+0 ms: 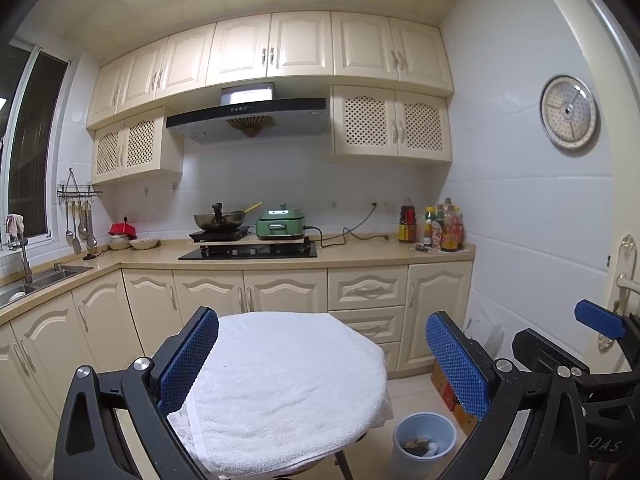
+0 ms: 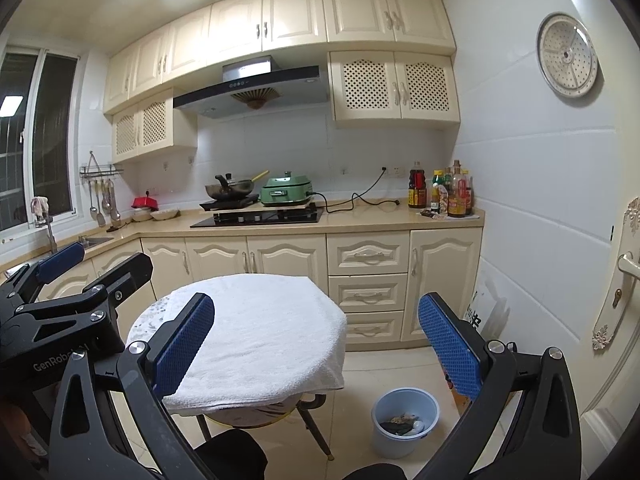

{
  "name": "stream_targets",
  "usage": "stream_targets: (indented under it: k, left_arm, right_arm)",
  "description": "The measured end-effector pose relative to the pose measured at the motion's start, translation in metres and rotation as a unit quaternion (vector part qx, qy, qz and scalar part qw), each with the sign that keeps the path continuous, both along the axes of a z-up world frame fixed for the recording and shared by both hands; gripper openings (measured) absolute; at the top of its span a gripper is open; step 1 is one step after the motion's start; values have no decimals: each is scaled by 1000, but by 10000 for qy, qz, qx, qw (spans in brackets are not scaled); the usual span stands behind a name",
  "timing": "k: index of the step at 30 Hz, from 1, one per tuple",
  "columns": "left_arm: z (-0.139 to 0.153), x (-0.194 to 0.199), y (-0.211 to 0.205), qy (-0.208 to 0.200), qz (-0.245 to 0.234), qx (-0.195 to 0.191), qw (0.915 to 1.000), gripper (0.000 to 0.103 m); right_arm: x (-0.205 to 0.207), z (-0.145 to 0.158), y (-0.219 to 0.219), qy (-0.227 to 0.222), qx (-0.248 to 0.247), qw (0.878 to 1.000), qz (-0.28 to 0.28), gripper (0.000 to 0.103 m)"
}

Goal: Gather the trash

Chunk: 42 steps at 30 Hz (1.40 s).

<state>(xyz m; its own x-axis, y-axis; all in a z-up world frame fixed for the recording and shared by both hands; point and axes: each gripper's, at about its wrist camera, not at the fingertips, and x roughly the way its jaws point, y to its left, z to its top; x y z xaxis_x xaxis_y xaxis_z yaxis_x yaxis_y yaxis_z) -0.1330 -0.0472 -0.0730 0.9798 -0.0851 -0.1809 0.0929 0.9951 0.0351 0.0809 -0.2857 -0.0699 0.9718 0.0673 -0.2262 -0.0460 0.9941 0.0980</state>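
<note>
A pale blue trash bin (image 1: 424, 442) stands on the floor to the right of a small table; it holds some trash (image 1: 419, 446). It also shows in the right wrist view (image 2: 404, 420) with trash (image 2: 402, 426) inside. My left gripper (image 1: 322, 360) is open and empty, held above the white towel (image 1: 280, 380) that covers the table. My right gripper (image 2: 316, 346) is open and empty, over the towel's (image 2: 260, 336) right side. The right gripper shows at the right edge of the left wrist view (image 1: 600, 320), and the left gripper at the left of the right wrist view (image 2: 60, 264).
Cream cabinets (image 2: 280, 256) and a counter (image 2: 360, 214) run along the back wall, with a stove (image 2: 256, 216), wok (image 2: 230, 188), green cooker (image 2: 286, 190) and bottles (image 2: 444, 192). A sink (image 1: 44, 276) is at left. A door (image 2: 616, 264) is at right. A cardboard box (image 1: 444, 384) stands by the bin.
</note>
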Motion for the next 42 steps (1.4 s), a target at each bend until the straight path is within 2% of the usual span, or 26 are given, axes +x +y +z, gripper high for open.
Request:
stream_targets:
  k: [20,42]
  left_arm:
    - [-19,2,-5,-83,43,2,10000,102]
    - [-23,-4,-21,-146,136,51,9998,102]
  right_arm:
    - [-2,0,5,1,35,10000,14,103]
    - [-3,-2,16,-8,42,10000,-8,103]
